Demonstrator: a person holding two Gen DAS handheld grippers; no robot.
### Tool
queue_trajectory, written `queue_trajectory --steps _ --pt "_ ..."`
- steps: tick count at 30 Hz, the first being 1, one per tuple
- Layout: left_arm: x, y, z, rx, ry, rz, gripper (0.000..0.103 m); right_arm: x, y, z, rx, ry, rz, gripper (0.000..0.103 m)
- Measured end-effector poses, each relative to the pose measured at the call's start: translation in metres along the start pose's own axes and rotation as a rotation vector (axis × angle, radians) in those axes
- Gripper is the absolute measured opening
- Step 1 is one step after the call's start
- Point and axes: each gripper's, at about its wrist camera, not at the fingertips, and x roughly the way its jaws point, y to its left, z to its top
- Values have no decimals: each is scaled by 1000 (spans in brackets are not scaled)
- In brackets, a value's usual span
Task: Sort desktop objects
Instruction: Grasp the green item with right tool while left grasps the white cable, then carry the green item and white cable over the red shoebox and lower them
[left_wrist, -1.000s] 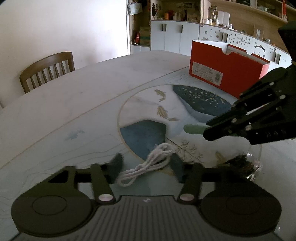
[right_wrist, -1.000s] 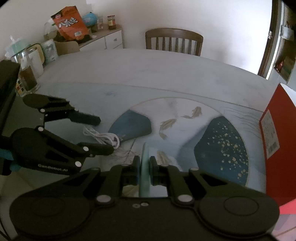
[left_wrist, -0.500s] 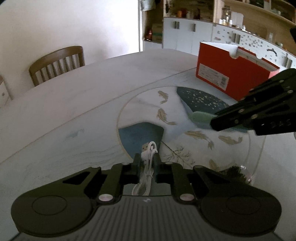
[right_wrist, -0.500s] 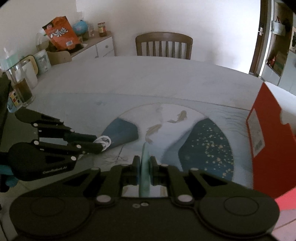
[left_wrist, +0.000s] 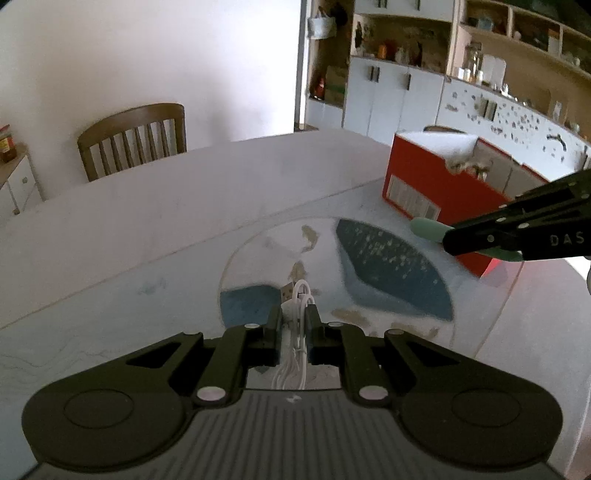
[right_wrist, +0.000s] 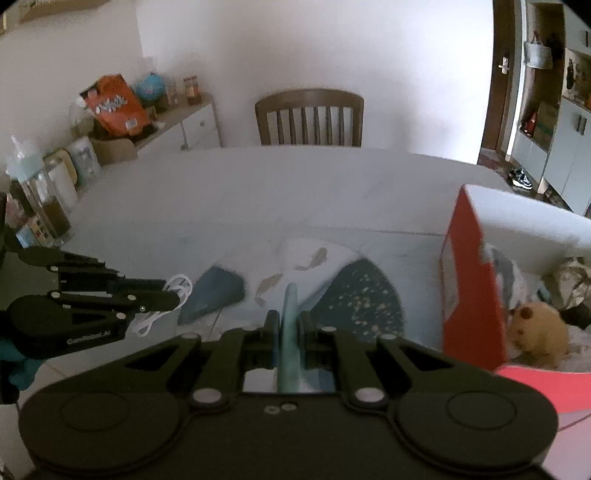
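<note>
The left gripper (left_wrist: 293, 325) is clamped on a coiled white cable (left_wrist: 295, 295), carried clear of the table (left_wrist: 147, 229). The right gripper (right_wrist: 289, 325) is closed on a flat pale-green object (right_wrist: 290, 306), its long axis running forward along the fingers. The open red box (right_wrist: 469, 280) is found to the right, nearer the right gripper; a plush toy (right_wrist: 535, 328) is seen inside. A wooden chair (right_wrist: 309, 118) stands beyond the patterned tabletop.

One white cable (left_wrist: 295, 325), one green item (right_wrist: 290, 332), one red box (left_wrist: 443, 199) (open), one chair (right_wrist: 309, 118)
</note>
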Motion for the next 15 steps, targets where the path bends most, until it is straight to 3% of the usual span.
queue_trajectory --steps 15 --pt "-27 -56 46 -66 -68 4 11 -53 -62 12 33 -87 38 9"
